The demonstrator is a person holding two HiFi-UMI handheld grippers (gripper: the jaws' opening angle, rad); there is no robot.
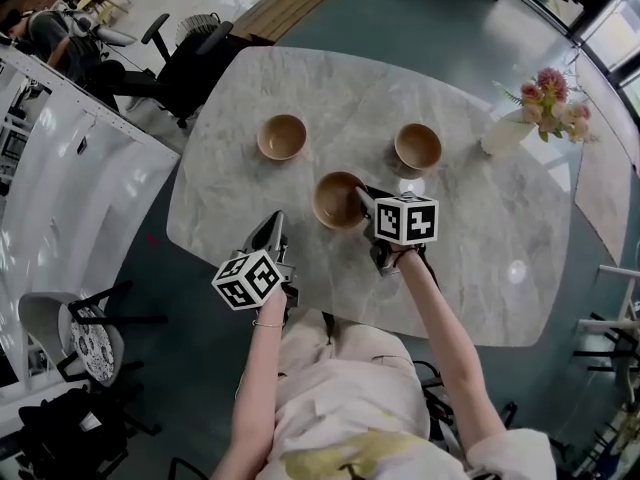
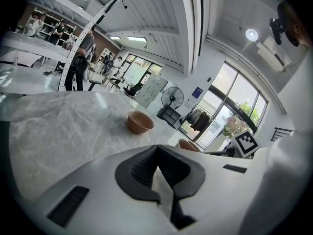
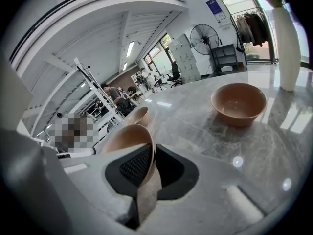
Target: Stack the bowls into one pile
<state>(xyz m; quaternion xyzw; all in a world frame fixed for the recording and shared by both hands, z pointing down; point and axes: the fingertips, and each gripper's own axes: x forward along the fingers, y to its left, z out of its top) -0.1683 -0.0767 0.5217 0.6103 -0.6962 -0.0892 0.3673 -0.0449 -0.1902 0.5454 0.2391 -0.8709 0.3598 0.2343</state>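
Observation:
Three tan bowls are on or over the marble table [image 1: 480,258]. My right gripper [image 1: 362,201] [image 3: 149,153] is shut on the near rim of the middle bowl [image 1: 336,200] [image 3: 128,137], which tilts in its grip. A second bowl [image 1: 282,136] [image 2: 139,122] [image 3: 142,115] stands at the far left. The third bowl [image 1: 418,146] [image 3: 238,103] stands at the far right. My left gripper [image 1: 272,226] [image 2: 156,151] hovers at the table's near edge, left of the held bowl, shut with nothing in it.
A white vase with pink flowers [image 1: 520,118] [image 3: 286,48] stands at the table's far right edge. Office chairs [image 1: 185,63] and white partitions [image 1: 60,178] stand to the left of the table. The person's legs are under the near edge.

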